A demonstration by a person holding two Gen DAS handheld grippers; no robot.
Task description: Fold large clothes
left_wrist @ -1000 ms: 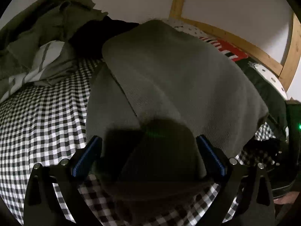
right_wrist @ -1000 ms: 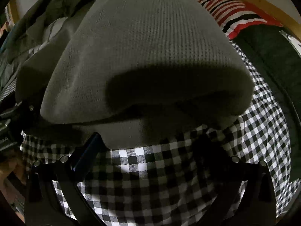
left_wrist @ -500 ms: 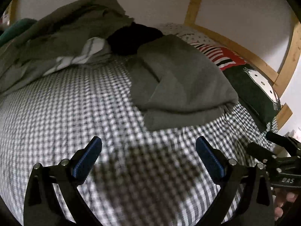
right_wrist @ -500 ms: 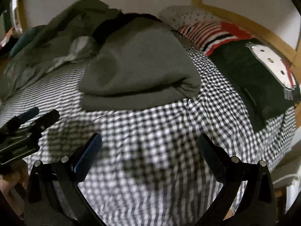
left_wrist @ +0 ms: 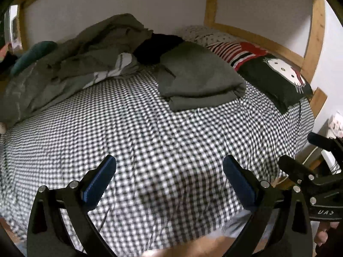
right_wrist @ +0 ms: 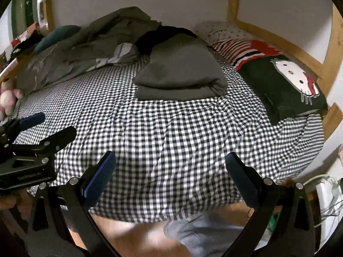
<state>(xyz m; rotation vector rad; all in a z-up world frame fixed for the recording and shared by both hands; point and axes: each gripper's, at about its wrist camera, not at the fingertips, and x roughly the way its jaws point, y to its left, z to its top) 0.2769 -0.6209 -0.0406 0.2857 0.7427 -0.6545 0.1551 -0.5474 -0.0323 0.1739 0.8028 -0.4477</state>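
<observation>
Both jaws gape wide and empty, left gripper [left_wrist: 169, 175] and right gripper [right_wrist: 170, 171] hovering near the bed's front edge. Far across the checked sheet [left_wrist: 150, 141] lies the folded grey garment [right_wrist: 180, 75]; its loose top layer might slide open if nudged.

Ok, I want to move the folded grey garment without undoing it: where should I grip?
Probably take the folded grey garment at its near edge, coming from the front with an open tool. There the upper fold overhangs the lower layer, so one pinch could catch both.
</observation>
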